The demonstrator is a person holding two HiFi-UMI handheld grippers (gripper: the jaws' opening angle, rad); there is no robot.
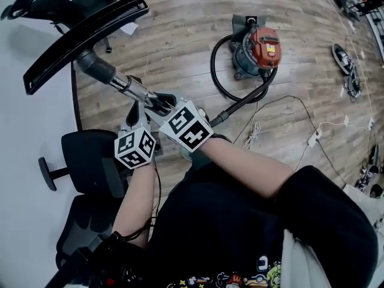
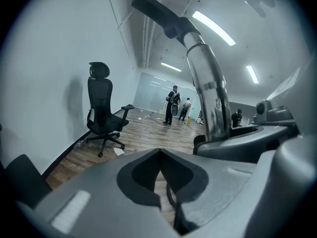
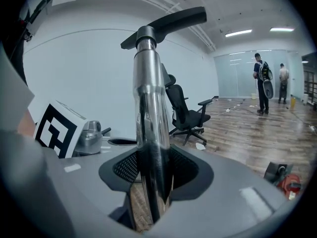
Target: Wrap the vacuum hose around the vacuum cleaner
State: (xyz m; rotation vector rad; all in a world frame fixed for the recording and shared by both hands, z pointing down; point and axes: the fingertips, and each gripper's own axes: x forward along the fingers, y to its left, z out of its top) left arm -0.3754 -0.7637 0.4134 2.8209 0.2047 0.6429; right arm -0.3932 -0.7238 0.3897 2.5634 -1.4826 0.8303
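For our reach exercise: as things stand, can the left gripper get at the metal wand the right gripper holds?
Probably yes. The left gripper lies close beside the metal wand, whose shaft beyond the right gripper is bare; but the left gripper's jaws are together and must open first.

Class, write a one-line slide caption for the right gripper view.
Right gripper shut on the vacuum's metal wand, floor head at top, office chair behind.

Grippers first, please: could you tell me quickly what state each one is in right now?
Left gripper: closed, holding nothing.
Right gripper: closed on the vacuum wand.
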